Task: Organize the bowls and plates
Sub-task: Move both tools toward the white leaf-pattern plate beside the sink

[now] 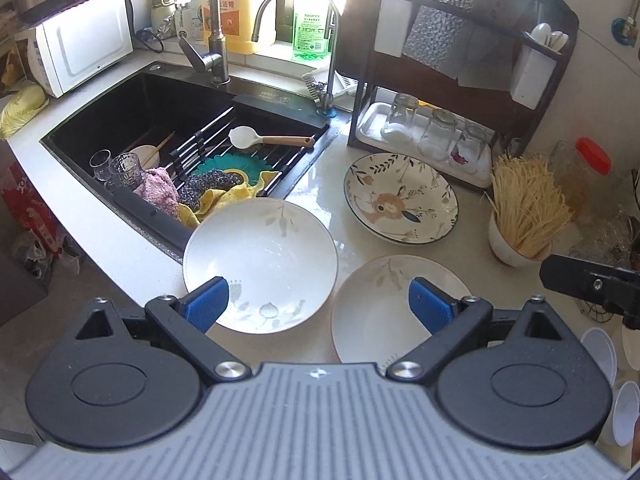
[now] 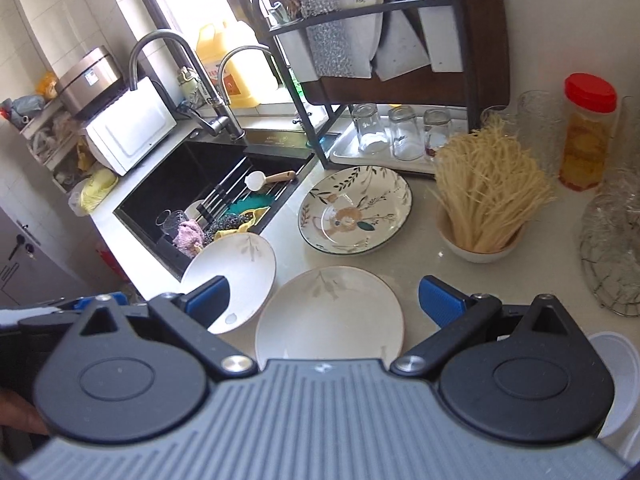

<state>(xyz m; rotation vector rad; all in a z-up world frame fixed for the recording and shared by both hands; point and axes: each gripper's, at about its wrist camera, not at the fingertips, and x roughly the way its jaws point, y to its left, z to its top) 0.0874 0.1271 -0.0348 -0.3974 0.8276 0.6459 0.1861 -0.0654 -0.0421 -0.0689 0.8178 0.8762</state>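
Note:
A white bowl (image 1: 260, 264) with faint leaf prints rests at the sink's near corner, its rim over the sink edge. Right of it lies a flat white plate (image 1: 384, 304) with a leaf motif. Behind that sits a floral plate (image 1: 400, 198) with a green rim. My left gripper (image 1: 320, 304) hovers open above the gap between bowl and white plate, holding nothing. In the right wrist view the same bowl (image 2: 236, 276), white plate (image 2: 332, 312) and floral plate (image 2: 356, 208) appear. My right gripper (image 2: 328, 304) is open over the white plate, empty.
A black sink (image 1: 160, 120) holds glasses, cloths, a rack and a spoon. A dark dish rack (image 1: 460, 60) with upturned glasses (image 1: 436, 132) stands at the back. A bowl of dry noodles (image 1: 524, 216), a red-lidded jar (image 2: 584, 132), a wire basket (image 2: 616, 256) and white cups (image 1: 624, 408) crowd the right.

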